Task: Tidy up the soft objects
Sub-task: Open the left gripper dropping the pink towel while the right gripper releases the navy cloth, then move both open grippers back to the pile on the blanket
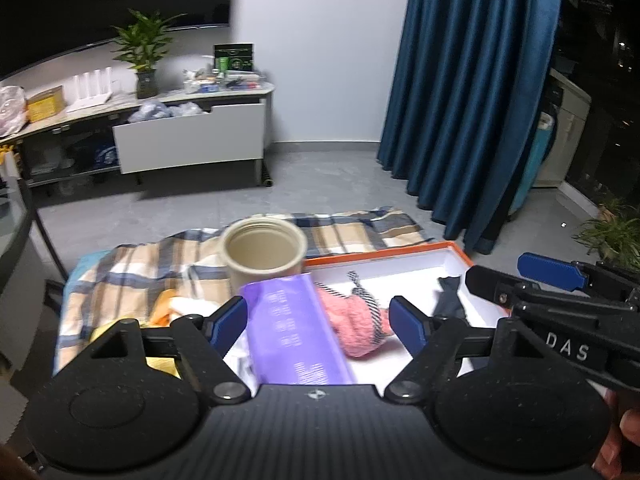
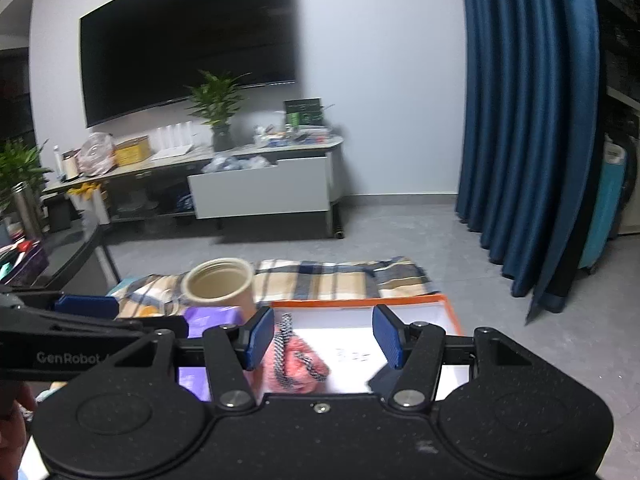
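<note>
A white tray with an orange rim (image 1: 460,252) lies on a plaid cloth (image 1: 160,264). In it lies a pink fluffy soft thing with a black-and-white cord (image 1: 356,320), which also shows in the right wrist view (image 2: 298,364), and a dark cloth piece (image 1: 450,300). A purple packet (image 1: 296,336) lies across the tray's left edge. My left gripper (image 1: 318,326) is open above the packet and the pink thing, holding nothing. My right gripper (image 2: 324,338) is open above the tray (image 2: 448,308), empty. It also shows at the right of the left wrist view (image 1: 520,276).
A beige open jar (image 1: 264,254) stands on the cloth behind the tray. Orange, white and yellow cloths (image 1: 172,308) lie left of the packet. A glass table edge (image 1: 24,216) is at the left. A TV cabinet (image 1: 188,140) and blue curtain (image 1: 472,92) stand beyond.
</note>
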A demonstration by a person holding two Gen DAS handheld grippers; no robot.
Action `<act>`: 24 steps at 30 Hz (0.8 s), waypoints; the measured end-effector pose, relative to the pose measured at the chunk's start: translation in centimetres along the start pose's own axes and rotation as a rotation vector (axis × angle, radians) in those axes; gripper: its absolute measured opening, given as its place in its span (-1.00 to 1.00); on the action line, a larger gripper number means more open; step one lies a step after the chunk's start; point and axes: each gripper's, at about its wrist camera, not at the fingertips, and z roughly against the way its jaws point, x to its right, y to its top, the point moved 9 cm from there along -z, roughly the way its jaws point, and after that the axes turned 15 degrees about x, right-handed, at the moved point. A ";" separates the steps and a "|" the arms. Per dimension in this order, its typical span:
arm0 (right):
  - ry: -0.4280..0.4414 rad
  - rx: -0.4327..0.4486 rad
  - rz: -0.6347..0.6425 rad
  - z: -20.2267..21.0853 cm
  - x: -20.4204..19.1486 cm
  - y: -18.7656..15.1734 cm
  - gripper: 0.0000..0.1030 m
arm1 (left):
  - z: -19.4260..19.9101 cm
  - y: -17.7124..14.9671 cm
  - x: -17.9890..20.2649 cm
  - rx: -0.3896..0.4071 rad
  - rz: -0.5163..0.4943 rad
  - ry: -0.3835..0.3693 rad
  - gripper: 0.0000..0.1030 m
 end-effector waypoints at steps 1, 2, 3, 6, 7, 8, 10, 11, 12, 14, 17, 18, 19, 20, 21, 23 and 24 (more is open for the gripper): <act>0.008 -0.002 0.002 0.0 -0.5 -0.1 0.30 | 0.2 0.0 -0.3 0.002 0.000 0.008 0.57; 0.019 -0.004 0.003 0.0 -1.0 -0.1 0.30 | 0.3 0.0 -0.6 0.004 -0.001 0.016 0.58; 0.026 -0.006 0.003 0.0 -1.5 -0.2 0.30 | 0.5 0.1 -0.9 0.006 -0.003 0.025 0.58; 0.049 -0.009 0.005 -0.1 -2.9 -0.3 0.30 | 1.1 -0.1 -2.1 0.013 0.002 0.055 0.58; 0.057 -0.011 0.008 -0.1 -3.4 -0.4 0.30 | 1.2 -0.1 -2.5 0.013 0.007 0.063 0.58; 0.065 -0.014 0.012 -0.2 -3.9 -0.4 0.30 | 1.3 -0.2 -2.9 0.012 0.009 0.071 0.58; 0.079 -0.015 0.014 -0.2 -4.8 -0.6 0.30 | 1.6 -0.4 -3.6 0.014 0.011 0.086 0.59; 0.087 -0.017 0.015 -0.2 -5.2 -0.7 0.30 | 1.8 -0.4 -4.0 0.016 0.014 0.093 0.59; 0.093 -0.018 0.018 -0.2 -5.6 -0.8 0.30 | 1.9 -0.5 -4.3 0.017 0.016 0.100 0.59; 0.106 -0.022 0.021 -0.3 -6.5 -0.9 0.30 | 2.2 -0.6 -5.0 0.019 0.020 0.116 0.59; 0.121 -0.027 0.026 -0.5 -7.5 -1.1 0.30 | 2.6 -0.8 -6.2 0.022 0.026 0.133 0.59; 0.127 -0.030 0.029 -0.5 -7.8 -1.1 0.30 | 2.8 -0.8 -6.6 0.022 0.030 0.137 0.59; 0.131 -0.032 0.032 -0.5 -8.1 -1.2 0.30 | 2.9 -0.9 -6.8 0.022 0.035 0.141 0.59; 0.136 -0.033 0.036 -0.6 -8.4 -1.2 0.30 | 3.0 -1.0 -7.2 0.022 0.040 0.145 0.59; 0.140 -0.034 0.039 -0.6 -8.7 -1.2 0.30 | 3.2 -1.1 -7.5 0.023 0.044 0.148 0.59; 0.148 -0.036 0.045 -0.7 -9.4 -1.3 0.30 | 3.5 -1.2 -7.9 0.024 0.050 0.157 0.59; 0.151 -0.038 0.047 -0.7 -9.7 -1.4 0.30 | 3.6 -1.2 -8.3 0.024 0.053 0.160 0.59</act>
